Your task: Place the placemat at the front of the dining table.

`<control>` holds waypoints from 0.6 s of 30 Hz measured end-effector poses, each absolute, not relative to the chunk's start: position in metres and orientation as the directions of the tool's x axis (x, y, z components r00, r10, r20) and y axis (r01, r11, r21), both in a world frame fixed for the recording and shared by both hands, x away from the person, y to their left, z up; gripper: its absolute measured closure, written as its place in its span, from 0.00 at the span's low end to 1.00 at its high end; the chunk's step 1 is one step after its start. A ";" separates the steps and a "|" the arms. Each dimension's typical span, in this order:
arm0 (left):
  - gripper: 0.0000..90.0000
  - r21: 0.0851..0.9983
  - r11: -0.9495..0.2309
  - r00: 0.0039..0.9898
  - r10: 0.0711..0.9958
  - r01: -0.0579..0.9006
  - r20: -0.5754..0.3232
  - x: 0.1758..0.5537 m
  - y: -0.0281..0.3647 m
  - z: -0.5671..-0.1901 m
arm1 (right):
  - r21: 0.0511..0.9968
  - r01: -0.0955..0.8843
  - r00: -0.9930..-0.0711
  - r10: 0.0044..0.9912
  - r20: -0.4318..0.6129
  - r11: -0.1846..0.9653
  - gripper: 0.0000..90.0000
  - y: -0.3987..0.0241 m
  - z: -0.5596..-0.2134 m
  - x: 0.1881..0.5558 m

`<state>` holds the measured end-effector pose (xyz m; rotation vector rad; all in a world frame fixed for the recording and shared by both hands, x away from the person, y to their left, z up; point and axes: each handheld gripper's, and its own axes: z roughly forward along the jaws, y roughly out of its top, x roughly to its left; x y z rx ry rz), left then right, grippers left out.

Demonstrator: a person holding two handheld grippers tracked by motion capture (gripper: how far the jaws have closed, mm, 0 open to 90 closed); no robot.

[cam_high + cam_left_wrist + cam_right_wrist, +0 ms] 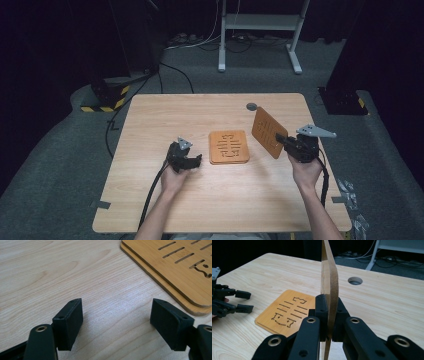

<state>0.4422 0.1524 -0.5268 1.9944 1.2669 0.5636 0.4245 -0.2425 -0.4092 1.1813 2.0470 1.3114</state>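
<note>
The right gripper [284, 141] pinches one bamboo trivet [268, 131] aloft at three o'clock of the stack [229, 147]; the left gripper [196, 161] gapes empty; next, probably, set it down flat.

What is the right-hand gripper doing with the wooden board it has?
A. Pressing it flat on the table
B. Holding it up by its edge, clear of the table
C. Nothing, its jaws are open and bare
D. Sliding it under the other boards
B: the right gripper has its jaws clamped on the edge of the lifted board, which stands tilted above the table, apart from the stacked boards.
</note>
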 end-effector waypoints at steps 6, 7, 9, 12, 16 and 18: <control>0.29 0.749 -0.279 0.428 0.904 0.601 -0.006 0.442 0.152 -0.527 | 0.887 0.428 -0.522 0.849 0.087 0.173 0.96 -0.255 -0.409 0.422; 0.29 0.749 -0.278 0.427 0.904 0.601 -0.007 0.442 0.152 -0.527 | 0.887 0.430 -0.519 0.850 0.087 0.172 0.96 -0.257 -0.410 0.421; 0.29 0.749 -0.279 0.428 0.904 0.601 -0.007 0.442 0.152 -0.527 | 0.887 0.431 -0.511 0.855 0.091 0.163 0.96 -0.261 -0.411 0.421; 0.29 0.749 -0.278 0.427 0.904 0.601 -0.007 0.442 0.152 -0.527 | 0.887 0.435 -0.502 0.860 0.093 0.158 0.96 -0.266 -0.412 0.419; 0.29 0.749 -0.279 0.428 0.904 0.601 -0.006 0.442 0.152 -0.527 | 0.889 0.434 -0.489 0.867 0.098 0.144 0.96 -0.274 -0.413 0.417; 0.29 0.749 -0.280 0.428 0.904 0.600 -0.006 0.442 0.152 -0.527 | 0.891 0.435 -0.482 0.870 0.104 0.135 0.96 -0.279 -0.414 0.416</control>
